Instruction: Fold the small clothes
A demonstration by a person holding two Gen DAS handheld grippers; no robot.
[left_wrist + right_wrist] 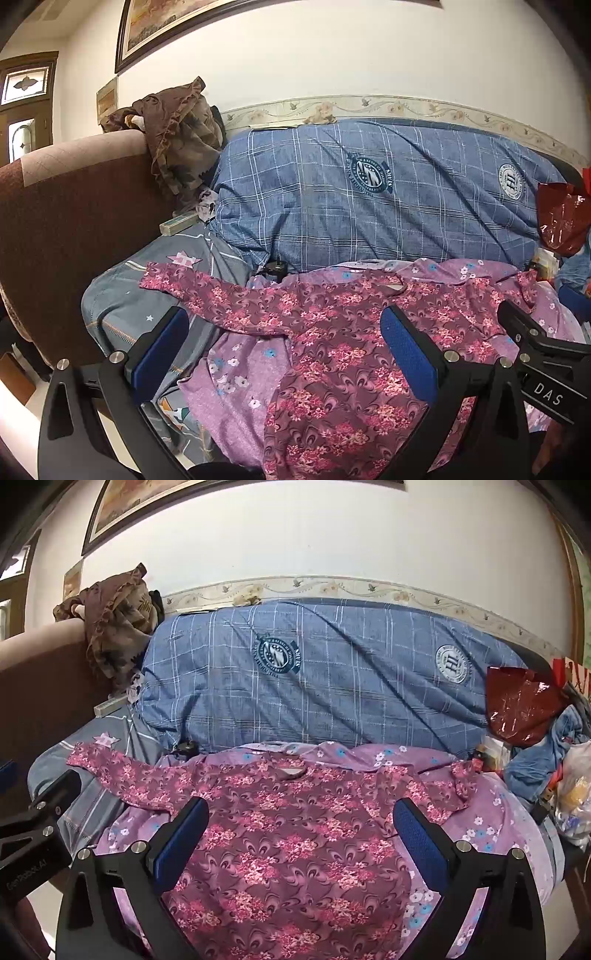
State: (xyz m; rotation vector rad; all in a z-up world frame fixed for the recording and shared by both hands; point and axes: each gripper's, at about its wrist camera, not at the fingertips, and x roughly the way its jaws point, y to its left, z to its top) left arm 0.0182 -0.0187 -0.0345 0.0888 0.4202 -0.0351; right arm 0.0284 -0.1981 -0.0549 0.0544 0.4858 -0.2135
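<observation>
Quilt (332, 679), blue and checked, is bundled along the wall, and we see a lilac sheet (491, 812) spread before it. On that sheet the floral top (295, 834) lies flat, sleeves out to both sides. Our left gripper (284, 347) and right gripper (301, 834) hover over the top, jaws spread wide, pinching nothing.

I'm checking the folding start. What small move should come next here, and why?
Probably bring the left gripper to the left sleeve and close on it: the floral top lies spread flat, and both grippers are open and empty.
</observation>
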